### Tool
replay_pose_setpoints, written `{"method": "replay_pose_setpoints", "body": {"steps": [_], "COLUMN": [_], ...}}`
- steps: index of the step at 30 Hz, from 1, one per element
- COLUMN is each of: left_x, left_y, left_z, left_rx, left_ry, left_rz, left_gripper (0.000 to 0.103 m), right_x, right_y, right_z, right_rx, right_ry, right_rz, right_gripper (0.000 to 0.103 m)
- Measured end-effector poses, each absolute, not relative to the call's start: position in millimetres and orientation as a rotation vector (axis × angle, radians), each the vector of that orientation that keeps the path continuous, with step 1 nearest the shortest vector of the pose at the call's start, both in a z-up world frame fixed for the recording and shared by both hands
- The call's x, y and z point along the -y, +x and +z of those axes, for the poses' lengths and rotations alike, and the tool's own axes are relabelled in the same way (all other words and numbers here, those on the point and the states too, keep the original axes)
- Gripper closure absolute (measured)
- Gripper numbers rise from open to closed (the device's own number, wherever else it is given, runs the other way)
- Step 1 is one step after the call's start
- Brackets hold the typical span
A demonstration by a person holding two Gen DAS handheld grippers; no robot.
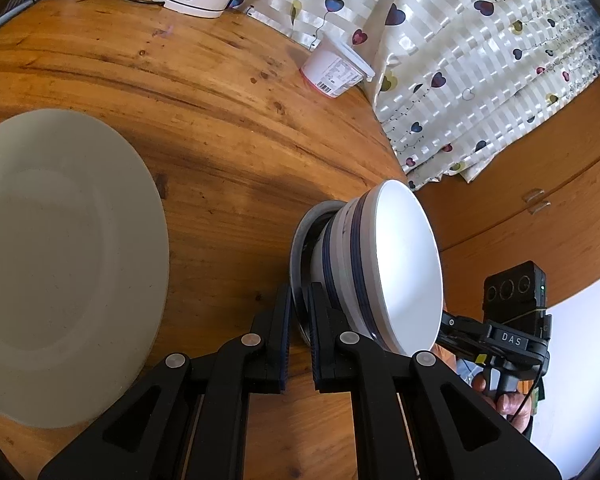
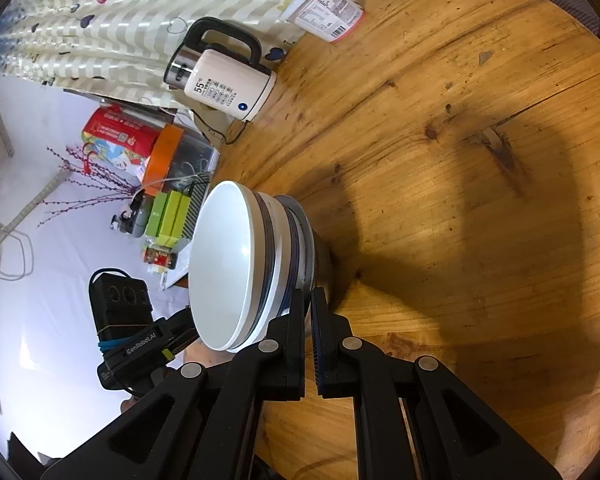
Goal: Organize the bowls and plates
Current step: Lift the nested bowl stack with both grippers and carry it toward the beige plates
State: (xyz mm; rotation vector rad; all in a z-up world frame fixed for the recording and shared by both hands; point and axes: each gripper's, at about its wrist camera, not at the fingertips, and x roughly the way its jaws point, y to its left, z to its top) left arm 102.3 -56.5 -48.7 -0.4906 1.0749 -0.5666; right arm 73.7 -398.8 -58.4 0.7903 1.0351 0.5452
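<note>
Both grippers clamp the small plate's rim (image 1: 300,240): left gripper (image 1: 299,328) one side, right gripper (image 2: 309,332) opposite, blue-banded bowls (image 1: 384,264) stacked on it. Stack sits beside large grey plate (image 1: 68,264); next, I'd guess, lift level onto it

A round wooden table (image 2: 440,128) carries a white electric kettle (image 2: 228,90) with a black handle at its far edge, its cord trailing over the wood. Near it a pink-and-white lidded tub (image 2: 328,10) stands against a cream striped curtain (image 1: 480,72) printed with hearts. Beyond the table's left edge sit a red printed tin (image 2: 116,140), an orange-lidded container (image 2: 172,160) and green boxes (image 2: 168,220).
</note>
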Motion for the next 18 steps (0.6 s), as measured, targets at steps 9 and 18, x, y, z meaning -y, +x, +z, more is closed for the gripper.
{"method": "replay_pose_setpoints", "body": {"steps": [9,18], "left_x": [59,59], "left_y": [101,102], "left_z": [-47,-47], "left_rx": [-1.076,-1.073], "left_ry": [-0.475,-0.472], "left_rz": [-0.557,-0.557], "left_gripper": [0.096,0.096], "right_x": [399,398], "right_y": [75,74], "right_z": [-53,-48], "right_rx": [-1.034,-1.03], "right_ry": [0.764,0.759], "right_rz": [0.541,0.544], "right_gripper": [0.096,0.096]}}
